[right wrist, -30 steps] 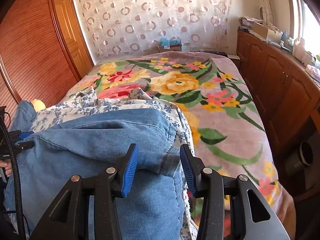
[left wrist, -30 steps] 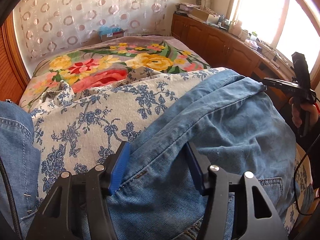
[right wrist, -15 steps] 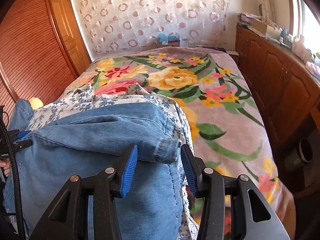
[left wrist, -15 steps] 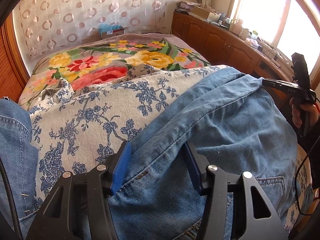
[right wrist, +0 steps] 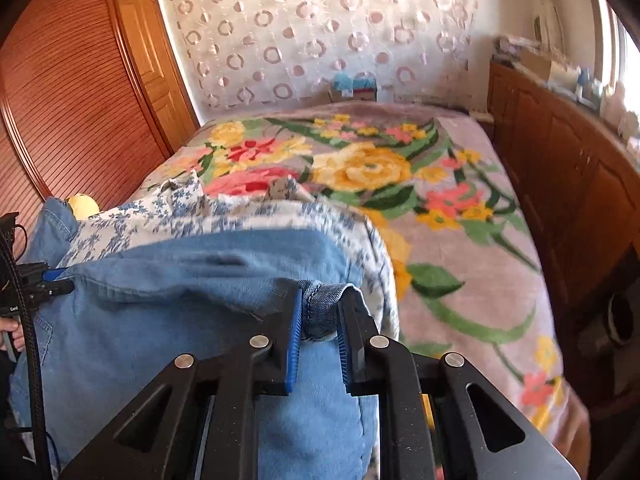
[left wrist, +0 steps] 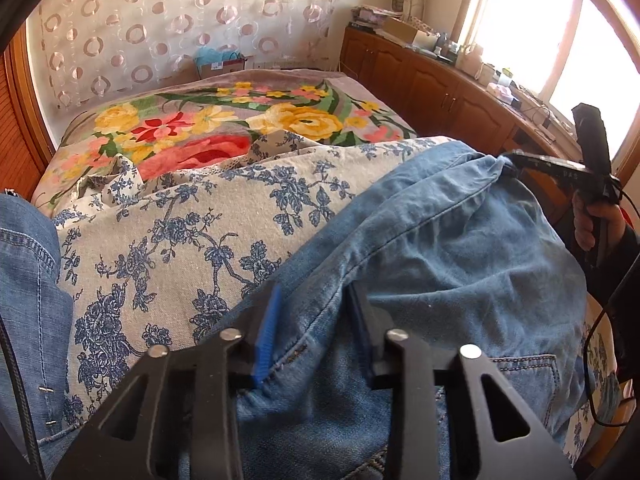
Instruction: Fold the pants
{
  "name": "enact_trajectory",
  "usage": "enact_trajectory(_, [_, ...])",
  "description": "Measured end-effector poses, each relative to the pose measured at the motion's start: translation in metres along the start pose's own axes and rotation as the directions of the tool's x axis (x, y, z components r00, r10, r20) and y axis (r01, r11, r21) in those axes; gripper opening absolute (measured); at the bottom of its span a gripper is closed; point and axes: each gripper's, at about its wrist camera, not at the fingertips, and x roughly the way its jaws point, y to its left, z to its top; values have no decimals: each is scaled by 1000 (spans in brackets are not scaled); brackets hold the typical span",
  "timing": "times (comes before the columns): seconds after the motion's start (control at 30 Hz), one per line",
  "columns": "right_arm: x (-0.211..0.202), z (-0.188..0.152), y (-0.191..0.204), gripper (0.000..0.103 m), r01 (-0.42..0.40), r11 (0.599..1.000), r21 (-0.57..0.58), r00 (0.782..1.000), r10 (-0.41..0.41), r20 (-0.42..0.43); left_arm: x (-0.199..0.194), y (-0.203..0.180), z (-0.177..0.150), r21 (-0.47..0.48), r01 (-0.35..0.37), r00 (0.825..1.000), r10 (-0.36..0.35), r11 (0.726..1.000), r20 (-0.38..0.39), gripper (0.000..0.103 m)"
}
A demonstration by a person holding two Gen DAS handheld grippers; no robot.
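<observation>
Faded blue denim pants [left wrist: 452,248] doubled over on blue-flowered cloth [left wrist: 192,236]; left gripper [left wrist: 316,332] and right gripper [right wrist: 318,320] both pinching denim edges; further folds seemingly remaining

Left wrist view: low and close over the jeans [left wrist: 460,248], facing up the bed [left wrist: 224,120] toward the curtain [left wrist: 180,20]. Right wrist view: likewise close, facing the same curtain [right wrist: 320,40]. Shared: jeans [right wrist: 192,280], bed [right wrist: 460,220], curtain.
</observation>
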Motion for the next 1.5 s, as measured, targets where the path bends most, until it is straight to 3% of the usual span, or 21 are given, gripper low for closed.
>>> enact_trajectory(0.2, [-7, 33, 12, 15, 45, 998, -45, 996, -41, 82, -8, -1, 3, 9, 6, 1000, -6, 1000, 22, 12])
enact_trajectory(0.3, [0, 39, 19, 15, 74, 995, -62, 994, -68, 84, -17, -1, 6, 9, 0, 998, -1, 1000, 60, 9])
enact_trajectory(0.57, [49, 27, 25, 16, 132, 990, -44, 991, -133, -25, -15, -2, 14, 20, -42, 997, 40, 999, 68, 9])
enact_trajectory(0.7, [52, 30, 24, 24, 126, 992, -19, 992, -126, -31, -18, -4, 11, 27, -60, 996, 58, 998, 70, 9])
enact_trajectory(0.9, [21, 25, 23, 28, 109, 994, -9, 994, -109, 6, -26, -12, 10, 40, -107, 991, 103, 994, 88, 9])
enact_trajectory(1.17, [-41, -24, 28, 29, 72, 997, 7, 994, -72, 86, -38, -25, 3, 51, -144, 984, 138, 988, 109, 13])
enact_trajectory(1.37, [-76, -63, 26, 31, 55, 997, 48, 993, -60, 99, -51, -29, -2, 31, -130, 983, 125, 991, 134, 26])
enact_trajectory(1.47, [-92, -78, 22, 32, 52, 996, 71, 993, -59, 99, -56, -37, -5, 30, -121, 982, 115, 992, 150, 49])
enact_trajectory(1.5, [-97, -82, 21, 32, 57, 996, 73, 993, -65, 99, -58, -40, -6, 33, -120, 980, 114, 992, 162, 62])
